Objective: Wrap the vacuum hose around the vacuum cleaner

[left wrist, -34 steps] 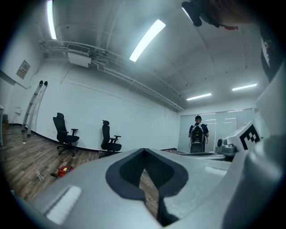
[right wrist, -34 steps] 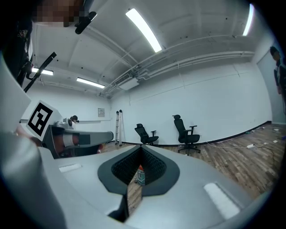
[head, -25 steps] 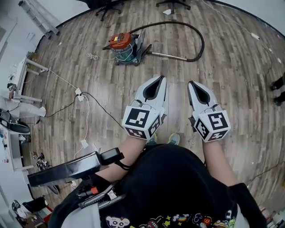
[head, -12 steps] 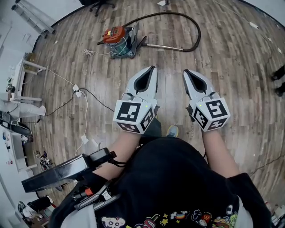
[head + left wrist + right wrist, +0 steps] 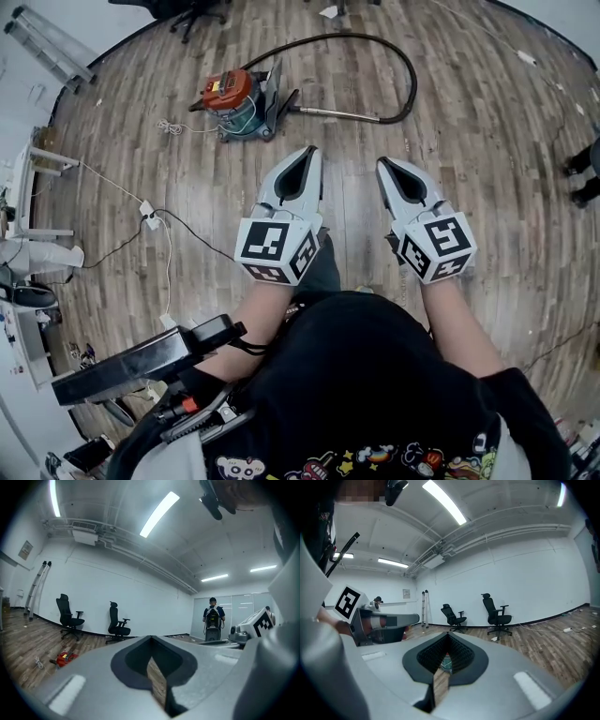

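The vacuum cleaner (image 5: 236, 101), red on top with a teal body, stands on the wooden floor ahead and to the left. Its black hose (image 5: 411, 75) leaves the body, arcs far right and comes back as a metal wand (image 5: 342, 114) lying on the floor. My left gripper (image 5: 307, 150) and right gripper (image 5: 382, 161) are held side by side in the air, well short of the vacuum, both shut and holding nothing. The left gripper view shows the vacuum (image 5: 65, 658) low at the left, past the left gripper (image 5: 151, 637). A bit of the vacuum (image 5: 446, 663) shows behind the right gripper (image 5: 449, 633).
A white cord (image 5: 173, 126) lies left of the vacuum. A power strip (image 5: 147, 210) with black and white cables runs along the left floor. Office chairs (image 5: 117, 625) and a ladder (image 5: 37, 590) stand by the far wall. A person with a backpack (image 5: 213, 620) stands far off.
Both grippers stay shut and side by side. The head view has drifted, so the vacuum and the grippers sit a little further left in it. The hose lies as before.
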The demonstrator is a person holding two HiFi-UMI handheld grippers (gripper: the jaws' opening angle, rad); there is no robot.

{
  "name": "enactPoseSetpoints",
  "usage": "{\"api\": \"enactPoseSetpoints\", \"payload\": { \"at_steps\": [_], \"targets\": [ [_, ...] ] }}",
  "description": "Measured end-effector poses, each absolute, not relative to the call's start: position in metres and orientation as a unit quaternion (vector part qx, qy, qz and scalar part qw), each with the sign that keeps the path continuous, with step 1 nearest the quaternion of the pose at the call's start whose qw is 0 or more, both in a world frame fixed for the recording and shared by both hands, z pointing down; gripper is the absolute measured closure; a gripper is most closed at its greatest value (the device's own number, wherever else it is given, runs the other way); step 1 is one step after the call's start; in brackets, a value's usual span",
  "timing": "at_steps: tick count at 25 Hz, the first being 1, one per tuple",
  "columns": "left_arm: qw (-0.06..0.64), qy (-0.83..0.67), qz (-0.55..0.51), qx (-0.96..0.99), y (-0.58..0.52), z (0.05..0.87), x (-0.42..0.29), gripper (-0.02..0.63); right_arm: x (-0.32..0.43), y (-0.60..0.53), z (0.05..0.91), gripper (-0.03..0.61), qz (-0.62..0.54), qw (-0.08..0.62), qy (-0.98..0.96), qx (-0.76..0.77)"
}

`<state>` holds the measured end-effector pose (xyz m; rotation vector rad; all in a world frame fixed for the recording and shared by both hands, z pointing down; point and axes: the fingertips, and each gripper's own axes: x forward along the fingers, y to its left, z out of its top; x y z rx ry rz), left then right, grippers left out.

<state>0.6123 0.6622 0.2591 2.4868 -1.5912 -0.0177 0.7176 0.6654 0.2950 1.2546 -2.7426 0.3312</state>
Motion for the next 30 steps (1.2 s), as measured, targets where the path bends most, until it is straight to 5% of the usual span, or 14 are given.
{"api": "enactPoseSetpoints", "payload": {
  "at_steps": [13, 30],
  "targets": [
    [0.087, -0.476, -0.007, 0.875, 0.411, 0.246, 0.517, 0.612, 0.615, 0.431, 0.28, 0.557, 0.109, 0.055, -0.87, 0.477],
    [0.104, -0.503, 0.007, 0.858, 0.285, 0.262, 0.536, 0.612, 0.632, 0.299, 0.295, 0.557, 0.128, 0.065, -0.882, 0.449]
  ]
}}
